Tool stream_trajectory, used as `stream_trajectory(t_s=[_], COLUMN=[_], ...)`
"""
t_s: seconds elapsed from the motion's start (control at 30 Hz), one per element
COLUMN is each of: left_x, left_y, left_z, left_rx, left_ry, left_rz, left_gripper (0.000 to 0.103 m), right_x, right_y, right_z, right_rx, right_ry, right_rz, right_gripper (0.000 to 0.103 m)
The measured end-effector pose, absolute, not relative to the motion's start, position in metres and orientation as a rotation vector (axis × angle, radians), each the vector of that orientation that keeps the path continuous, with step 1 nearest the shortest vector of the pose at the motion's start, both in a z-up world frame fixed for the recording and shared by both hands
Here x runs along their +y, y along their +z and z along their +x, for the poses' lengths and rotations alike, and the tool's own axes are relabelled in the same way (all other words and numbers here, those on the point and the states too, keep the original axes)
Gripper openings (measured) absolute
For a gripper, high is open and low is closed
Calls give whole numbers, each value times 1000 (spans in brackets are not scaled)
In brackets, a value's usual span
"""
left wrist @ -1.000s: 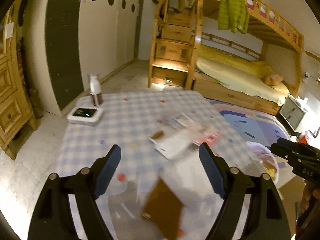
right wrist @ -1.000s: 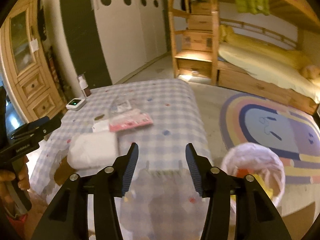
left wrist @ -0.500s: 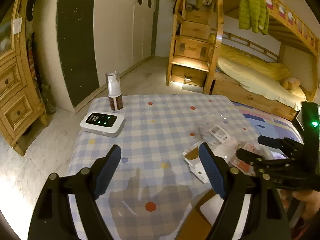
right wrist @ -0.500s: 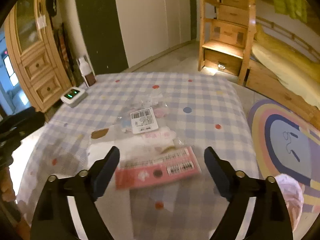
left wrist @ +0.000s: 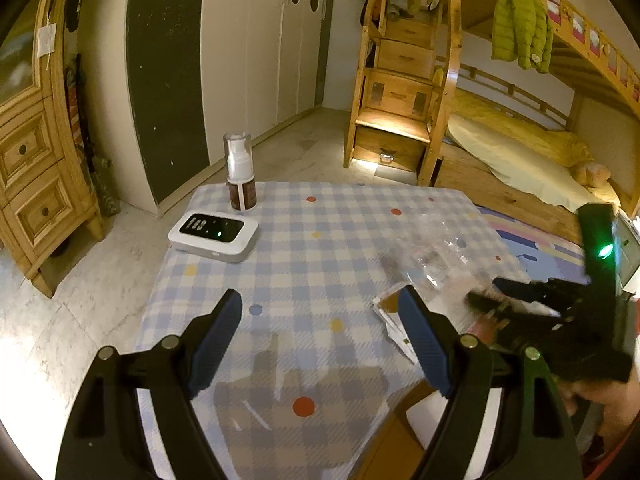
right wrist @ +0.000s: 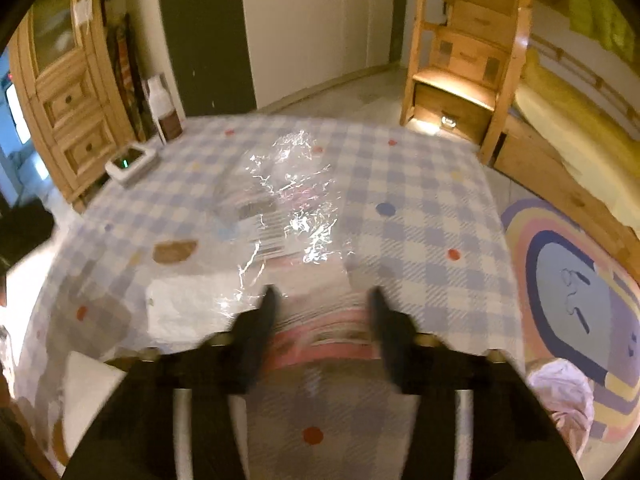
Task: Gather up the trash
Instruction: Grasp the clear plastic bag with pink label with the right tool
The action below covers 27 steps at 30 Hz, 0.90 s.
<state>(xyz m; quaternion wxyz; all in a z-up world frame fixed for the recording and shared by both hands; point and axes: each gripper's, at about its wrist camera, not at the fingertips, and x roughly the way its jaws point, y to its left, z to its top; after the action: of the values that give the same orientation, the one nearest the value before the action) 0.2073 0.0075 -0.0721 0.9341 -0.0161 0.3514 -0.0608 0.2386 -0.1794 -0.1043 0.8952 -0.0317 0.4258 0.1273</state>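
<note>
Two tools work over a tabletop point(left wrist: 320, 240) covered with a blue-and-white checked cloth dotted with coloured spots. The left tool point(left wrist: 320, 332) hangs released, its blue-padded fingers point(left wrist: 216, 336) spread wide over bare cloth at the near middle, touching nothing. The right tool point(right wrist: 322, 316) is blurred by motion; its dark fingers point(right wrist: 266, 320) stand apart, one on each side of a pink wrapper point(right wrist: 324, 340) lying flat on the cloth at the near edge, and whether they touch it cannot be told. In the left wrist view the right tool point(left wrist: 516, 304) shows at the right side of the tabletop, low over the litter.

Just beyond the pink wrapper lies a crumpled clear plastic wrapper point(right wrist: 292, 200) with a barcode label under it, reaching toward the middle of the tabletop. To the left of these lie a white paper sheet point(right wrist: 184, 304) and, farther left, a small brown scrap point(right wrist: 174, 252). From the left wrist view, a white-edged card with a brown face point(left wrist: 392, 308) sits partly behind the left tool's right finger.

At the far left corner stand a pump bottle point(left wrist: 240, 176) and, just nearer, a white device point(left wrist: 214, 236) with a green light. On the floor at the near right, a bin lined with a pale bag point(right wrist: 560, 396) sits on the edge of a rainbow rug point(right wrist: 568, 280).
</note>
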Motion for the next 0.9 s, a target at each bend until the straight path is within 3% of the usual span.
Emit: stream_trajectory(t_s=[0.03, 0.1, 0.4, 0.47, 0.63, 0.67, 0.73, 0.9], left_x=[8, 7, 11, 11, 13, 13, 14, 16], left_y=[-73, -73, -73, -73, -74, -74, -74, -74], left_z=[207, 205, 198, 197, 203, 204, 206, 210], left_rx=[723, 724, 710, 705, 704, 706, 711, 713], left_ry=[-118, -121, -121, -116, -105, -103, -100, -97], left_rz=[-35, -40, -54, -47, -37, -37, -40, -33], left_gripper=[78, 78, 78, 78, 78, 78, 78, 78], right_x=[-183, -189, -208, -206, -195, -190, -181, -161], right_y=[-99, -87, -40, -48, -69, -74, -84, -106], right_z=[237, 235, 214, 216, 225, 230, 244, 258], right_rx=[874, 840, 734, 760, 820, 831, 876, 950], right_ry=[271, 267, 231, 239, 307, 318, 337, 339], right_rz=[-39, -12, 41, 31, 8, -6, -28, -117], right_gripper=[13, 1, 4, 10, 53, 57, 73, 86])
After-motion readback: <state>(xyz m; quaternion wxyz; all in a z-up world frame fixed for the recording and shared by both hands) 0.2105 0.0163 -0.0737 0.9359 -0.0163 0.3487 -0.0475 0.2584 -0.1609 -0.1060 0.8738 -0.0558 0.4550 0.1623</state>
